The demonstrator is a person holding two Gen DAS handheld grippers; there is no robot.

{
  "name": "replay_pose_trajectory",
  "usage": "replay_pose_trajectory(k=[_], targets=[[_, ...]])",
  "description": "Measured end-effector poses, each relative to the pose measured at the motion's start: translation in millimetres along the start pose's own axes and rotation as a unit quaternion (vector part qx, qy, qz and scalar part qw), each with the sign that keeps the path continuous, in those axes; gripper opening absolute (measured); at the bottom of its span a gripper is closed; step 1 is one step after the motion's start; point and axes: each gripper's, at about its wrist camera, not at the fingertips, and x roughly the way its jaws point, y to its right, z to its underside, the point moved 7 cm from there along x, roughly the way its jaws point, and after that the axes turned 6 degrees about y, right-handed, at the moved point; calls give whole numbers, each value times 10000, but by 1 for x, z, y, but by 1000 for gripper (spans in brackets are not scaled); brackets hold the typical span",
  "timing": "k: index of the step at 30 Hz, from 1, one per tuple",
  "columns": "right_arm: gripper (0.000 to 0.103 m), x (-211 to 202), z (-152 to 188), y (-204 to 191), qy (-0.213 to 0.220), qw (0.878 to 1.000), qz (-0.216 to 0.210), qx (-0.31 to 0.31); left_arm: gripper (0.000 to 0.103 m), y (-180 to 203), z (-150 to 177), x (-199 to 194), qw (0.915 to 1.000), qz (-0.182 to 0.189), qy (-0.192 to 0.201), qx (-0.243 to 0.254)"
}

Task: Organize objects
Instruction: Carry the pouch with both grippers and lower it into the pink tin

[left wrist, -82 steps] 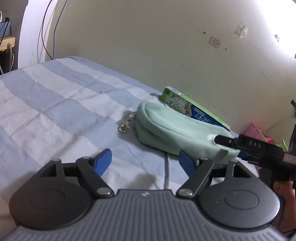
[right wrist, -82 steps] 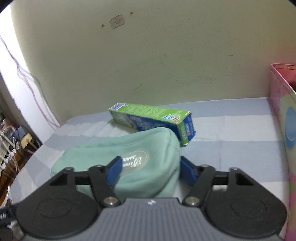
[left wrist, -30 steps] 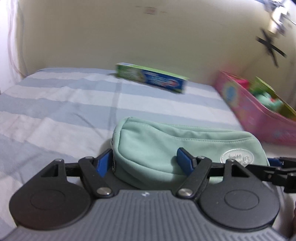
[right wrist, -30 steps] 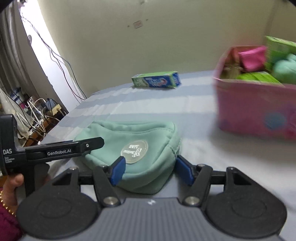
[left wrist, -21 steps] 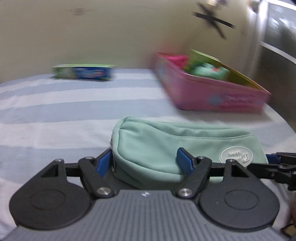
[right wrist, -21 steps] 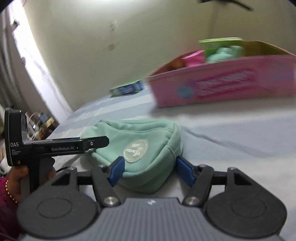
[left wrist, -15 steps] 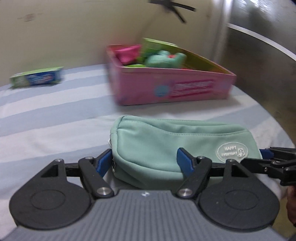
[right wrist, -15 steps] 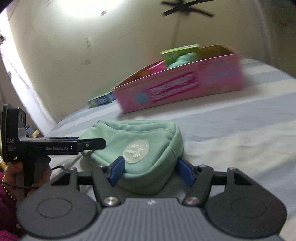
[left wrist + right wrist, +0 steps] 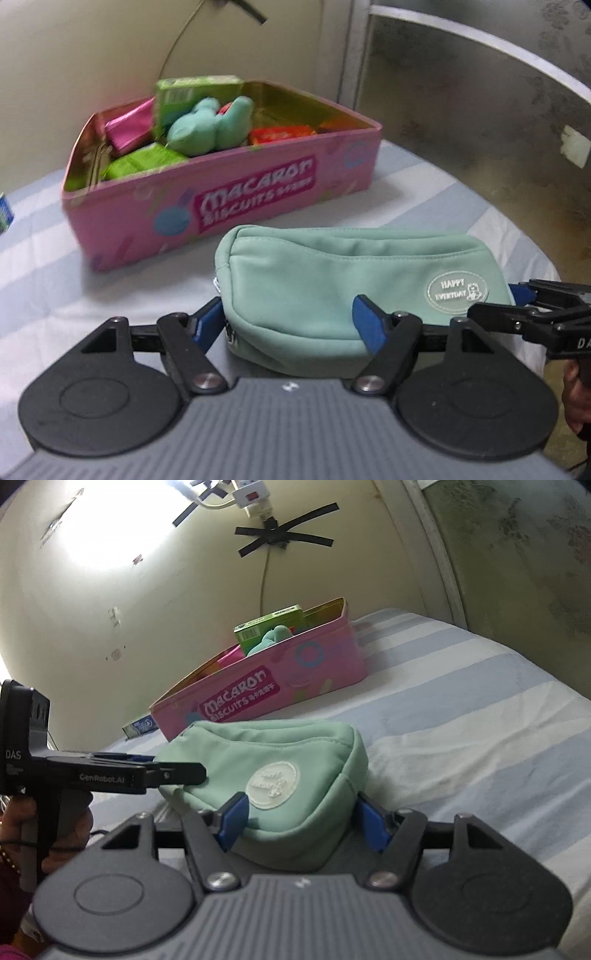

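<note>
A mint green zip pouch with a round "Happy Everyday" patch is held from both ends just in front of the pink Macaron tin. My left gripper grips its left end; the jaws are closing and the blue pads press into the fabric. My right gripper is shut on the patch end of the pouch. Each gripper shows in the other's view: the right gripper at the pouch's far end, the left gripper held by a hand. I cannot tell whether the pouch touches the sheet.
The tin holds green boxes, a teal plush toy and pink and red packets. A toothpaste box lies behind it by the wall. The blue-and-white striped bed ends at a grey panel on the right.
Both grippers swung the pouch across the bed, away from the toothpaste box. The pink tin came into view and now stands close behind the pouch.
</note>
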Motion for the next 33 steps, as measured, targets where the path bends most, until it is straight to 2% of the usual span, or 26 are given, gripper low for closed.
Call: replay_pose_trajectory(k=[3,8,11,14,20,26,28,29,32,33], targets=[[64,-11,-11,3,178,9998,-23,40,73,3,-15,-12,9995,202,222,-2],[64,-19,-51,-6,666,9973,-302,5,73,-2,-51,-39,9965,215,805,58],[64,-9,-80,-19,956,9946,-283,-289,73,-10,-73,-46,9938,109,1109,10],[64,10,-104,-31,1112,9921,-242,-519,73,-23,-89,-43,9913,-150,1307,-16],[66,88,-144,-50,1103,9890,-95,-980,73,-62,-111,-16,9874,-709,1368,-366],[67,148,-149,-46,829,9912,2,-1028,73,-97,-120,20,9853,-1097,1187,-553],[75,165,-146,-42,746,9920,69,-1013,74,-105,-120,35,9853,-1198,1069,-579],[76,174,-145,-39,746,9920,168,-1007,75,-107,-121,43,9856,-1231,999,-586],[79,194,-137,-28,731,9904,491,-1062,76,-111,-119,61,9813,-1710,833,-304],[86,194,-134,-28,809,9870,600,-1249,76,-111,-118,66,9797,-1834,780,-220]])
